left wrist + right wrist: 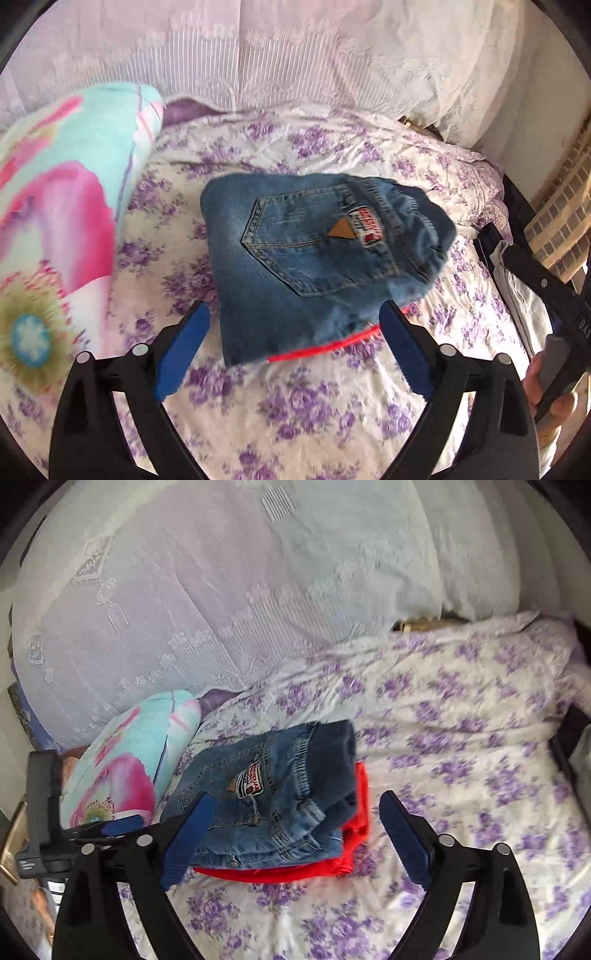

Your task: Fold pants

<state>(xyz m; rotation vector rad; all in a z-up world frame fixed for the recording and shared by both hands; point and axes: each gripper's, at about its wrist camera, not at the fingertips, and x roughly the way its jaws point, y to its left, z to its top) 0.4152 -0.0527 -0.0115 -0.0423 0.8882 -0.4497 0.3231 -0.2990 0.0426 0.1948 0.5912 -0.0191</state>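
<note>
One pair of folded blue denim pants (314, 258) lies on the bed's white sheet with purple flowers (295, 406), stacked on one red folded garment (354, 849). One turquoise-and-pink flowered pillow (55, 221) lies just beside the stack. Two claws show: the left claw (291, 350) and the right claw (295, 834), both spread wide and released, holding nothing.

Looking into a home bedroom: purple-flowered bedsheet (461, 738) lying across a bed, bright floral pillow (55, 206) sitting at nine o'clock, white lace curtain (221, 590) hanging at twelve o'clock, pale woven basket (565, 218) showing at three o'clock.
</note>
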